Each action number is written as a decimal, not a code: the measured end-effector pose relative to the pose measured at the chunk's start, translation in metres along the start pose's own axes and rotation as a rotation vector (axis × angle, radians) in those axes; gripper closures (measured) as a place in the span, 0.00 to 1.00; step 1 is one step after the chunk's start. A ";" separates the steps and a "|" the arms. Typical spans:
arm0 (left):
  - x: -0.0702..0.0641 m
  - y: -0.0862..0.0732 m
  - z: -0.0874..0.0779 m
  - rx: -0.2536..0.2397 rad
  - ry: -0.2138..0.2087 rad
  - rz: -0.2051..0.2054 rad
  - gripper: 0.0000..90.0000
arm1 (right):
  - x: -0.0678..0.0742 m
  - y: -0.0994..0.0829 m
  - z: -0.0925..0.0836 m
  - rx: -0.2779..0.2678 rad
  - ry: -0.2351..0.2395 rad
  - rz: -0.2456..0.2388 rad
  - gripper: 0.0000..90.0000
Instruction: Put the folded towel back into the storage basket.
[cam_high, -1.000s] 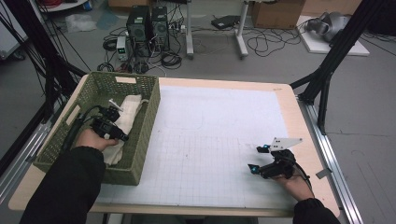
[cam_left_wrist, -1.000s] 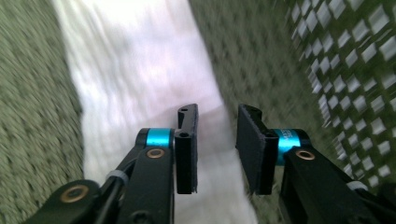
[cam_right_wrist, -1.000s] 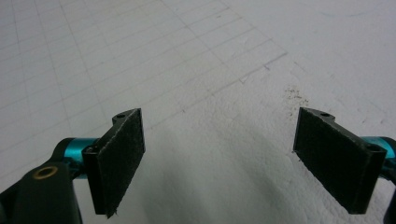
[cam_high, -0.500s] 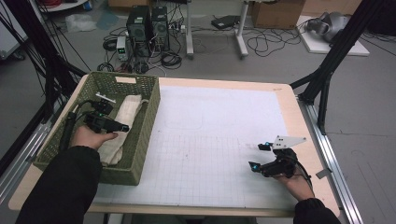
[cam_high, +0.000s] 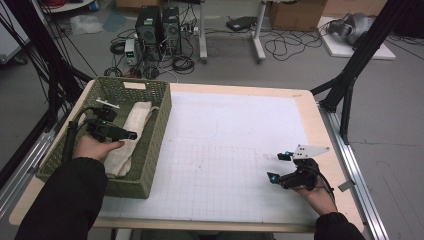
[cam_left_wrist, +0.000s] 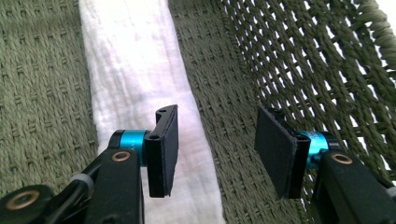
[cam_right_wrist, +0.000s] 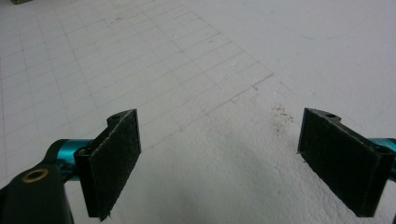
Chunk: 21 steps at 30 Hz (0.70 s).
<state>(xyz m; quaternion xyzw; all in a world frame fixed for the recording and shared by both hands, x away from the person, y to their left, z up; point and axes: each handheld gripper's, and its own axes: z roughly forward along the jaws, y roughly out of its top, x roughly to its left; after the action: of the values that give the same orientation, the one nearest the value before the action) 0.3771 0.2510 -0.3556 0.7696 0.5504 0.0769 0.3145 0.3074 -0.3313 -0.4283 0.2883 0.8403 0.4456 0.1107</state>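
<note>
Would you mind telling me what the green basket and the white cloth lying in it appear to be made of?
The green basket looks woven from twisted cord or paper rope, matte olive; the left gripper view shows braided strands with light coming through gaps in the wall. The white cloth looks like soft cotton, perhaps gauze or a towel: matte, faintly textured, folded into a long strip. The exact fibre of either is not certain.

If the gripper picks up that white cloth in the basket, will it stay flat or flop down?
The white cloth would probably flop: it lies soft and folded, sagging along the basket floor. It looks light, being thin fabric. It likely won't slip much, since its weave looks rough and the left gripper has dark padded faces.
</note>
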 end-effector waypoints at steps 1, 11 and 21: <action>0.001 0.000 0.000 0.002 -0.007 -0.009 0.54 | 0.000 0.000 0.000 0.001 0.000 0.001 0.14; 0.003 -0.002 -0.003 -0.010 -0.046 -0.052 0.43 | 0.000 0.000 -0.003 -0.006 -0.003 0.009 0.13; 0.004 -0.004 -0.012 -0.101 -0.146 -0.100 0.40 | 0.000 0.000 -0.005 -0.011 -0.011 0.012 0.13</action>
<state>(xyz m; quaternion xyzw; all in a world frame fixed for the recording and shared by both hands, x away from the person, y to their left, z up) 0.3704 0.2601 -0.3496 0.7277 0.5592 0.0325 0.3957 0.3051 -0.3347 -0.4252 0.2952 0.8355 0.4491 0.1144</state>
